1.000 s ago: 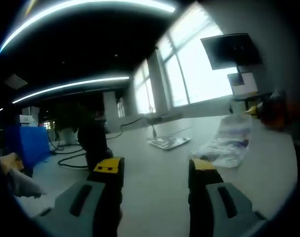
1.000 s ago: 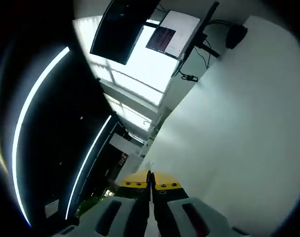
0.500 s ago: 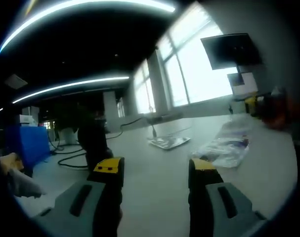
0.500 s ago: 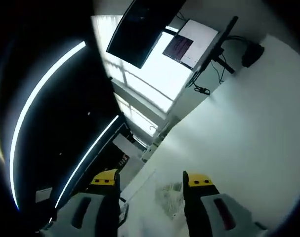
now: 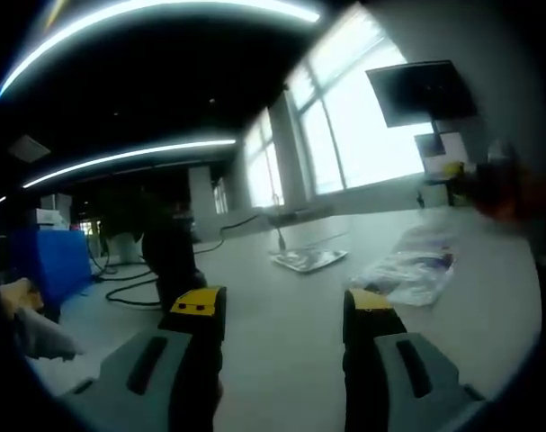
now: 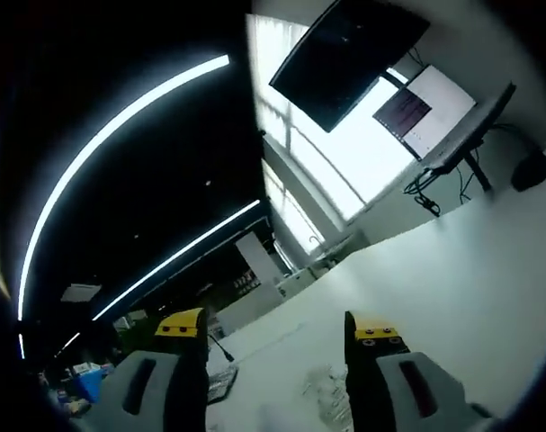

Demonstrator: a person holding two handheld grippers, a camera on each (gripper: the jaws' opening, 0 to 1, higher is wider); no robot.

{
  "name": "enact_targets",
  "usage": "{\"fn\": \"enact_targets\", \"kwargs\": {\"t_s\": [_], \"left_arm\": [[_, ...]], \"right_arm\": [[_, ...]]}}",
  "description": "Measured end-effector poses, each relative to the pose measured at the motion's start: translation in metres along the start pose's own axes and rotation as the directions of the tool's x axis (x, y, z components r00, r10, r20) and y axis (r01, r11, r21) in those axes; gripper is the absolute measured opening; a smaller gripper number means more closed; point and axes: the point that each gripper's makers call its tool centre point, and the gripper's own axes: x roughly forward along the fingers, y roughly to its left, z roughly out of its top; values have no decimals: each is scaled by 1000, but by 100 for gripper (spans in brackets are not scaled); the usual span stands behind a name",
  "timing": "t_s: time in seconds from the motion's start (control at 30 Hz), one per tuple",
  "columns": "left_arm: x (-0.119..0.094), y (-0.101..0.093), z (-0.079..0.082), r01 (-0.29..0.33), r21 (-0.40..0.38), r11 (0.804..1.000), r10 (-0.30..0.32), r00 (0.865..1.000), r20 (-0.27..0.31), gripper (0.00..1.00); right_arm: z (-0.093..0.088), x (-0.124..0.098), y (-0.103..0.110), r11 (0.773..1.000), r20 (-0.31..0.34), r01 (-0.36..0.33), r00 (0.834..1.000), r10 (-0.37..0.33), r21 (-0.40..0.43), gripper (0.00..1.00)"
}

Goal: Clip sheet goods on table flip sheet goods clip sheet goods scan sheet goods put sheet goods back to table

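The clear plastic packet [image 5: 407, 265] lay flat on the white table [image 5: 281, 315], crinkled and see-through, with dark print showing inside. It sat off to the right in the left gripper view. In the right gripper view, its crumpled edge [image 6: 326, 396] showed low.

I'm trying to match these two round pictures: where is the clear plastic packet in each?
Left gripper view: the clear plastic packet lies on the white table, right of centre.
Right gripper view: a blurred crinkly patch, probably the clear plastic packet, at the bottom between the jaws.
Shared landmark: the dark monitor.
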Motion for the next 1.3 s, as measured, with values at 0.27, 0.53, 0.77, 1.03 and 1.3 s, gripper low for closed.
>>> {"fn": "enact_targets", "kwargs": {"t_s": [0.27, 0.53, 0.77, 1.03, 1.3], "left_arm": [[1, 0, 0, 1, -1, 1000, -1, 1000, 1, 45], [1, 1, 0, 1, -2, 1000, -1, 1000, 2, 45], [1, 2, 0, -2, -4, 1000, 2, 1000, 4, 45], [1, 1, 0, -2, -1, 1000, 2, 1000, 2, 45], [1, 1, 0, 0, 0, 1000, 0, 1000, 1, 45]], "right_arm": [[1, 13, 23, 964, -79, -137, 989, 122, -226, 56], [-22, 19, 42, 824, -261, -304, 945, 197, -478, 55], [-31, 28, 46, 760, -383, -415, 893, 237, -499, 55], [-49, 32, 49, 712, -510, -532, 813, 279, -458, 58], [-73, 23, 45, 619, -669, -679, 674, 312, -395, 61]]}}
